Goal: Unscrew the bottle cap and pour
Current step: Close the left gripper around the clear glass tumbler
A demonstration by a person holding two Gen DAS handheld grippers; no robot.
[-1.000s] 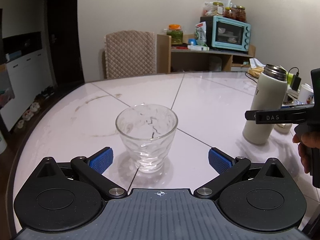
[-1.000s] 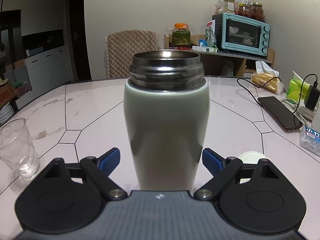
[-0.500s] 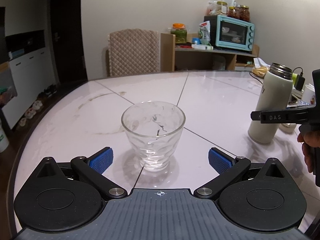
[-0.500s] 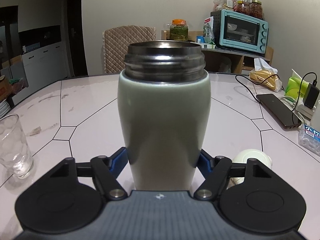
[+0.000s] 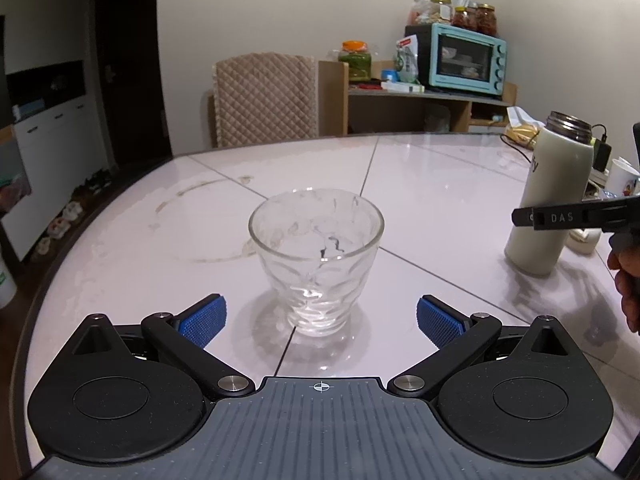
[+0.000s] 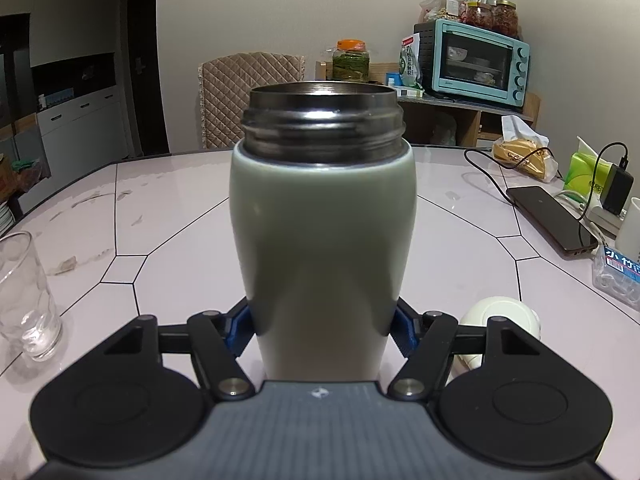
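Note:
A pale green flask (image 6: 322,240) with an open steel mouth stands upright on the white table (image 6: 168,216). My right gripper (image 6: 322,326) is shut on its lower body, blue pads pressed on both sides. Its cream cap (image 6: 500,320) lies on the table to the right. A clear empty glass (image 5: 316,256) stands just ahead of my left gripper (image 5: 320,318), which is open with its pads either side of the glass's base, apart from it. The flask (image 5: 548,196) and right gripper (image 5: 568,218) show at the right of the left wrist view; the glass (image 6: 24,300) shows at the far left of the right wrist view.
A phone (image 6: 552,220) on a cable, a charger (image 6: 616,192), tissue packs (image 6: 588,172) and a plastic box (image 6: 620,276) lie at the table's right. A quilted chair (image 5: 264,100) and a shelf with a teal oven (image 5: 468,60) stand behind. The table edge curves at the left (image 5: 48,280).
My right gripper has closed from open onto the flask's lower body. My left gripper has shifted a little to the left, so the glass and flask sit further right in its view.

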